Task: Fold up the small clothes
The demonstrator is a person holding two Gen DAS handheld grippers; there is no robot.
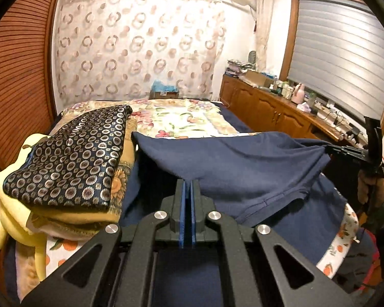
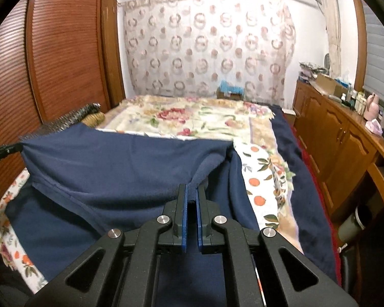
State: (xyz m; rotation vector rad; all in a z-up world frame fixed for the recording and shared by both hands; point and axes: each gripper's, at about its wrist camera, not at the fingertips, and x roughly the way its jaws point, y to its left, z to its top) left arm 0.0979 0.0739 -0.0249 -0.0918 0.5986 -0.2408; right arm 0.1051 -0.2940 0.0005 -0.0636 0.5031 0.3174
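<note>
Beside a folded stack (image 1: 71,168) on the bed (image 1: 181,117), the left gripper (image 1: 188,183) and the right gripper (image 2: 191,192) each pinch an edge of the navy garment (image 1: 243,163), lifted between them.

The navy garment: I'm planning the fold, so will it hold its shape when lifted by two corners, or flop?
Probably floppy: the navy garment sags between the left gripper and the right gripper, both shut on its edge. It looks like soft fleece, so likely light and not slippery. Its lower part drapes onto the bed, so expect trailing.
</note>
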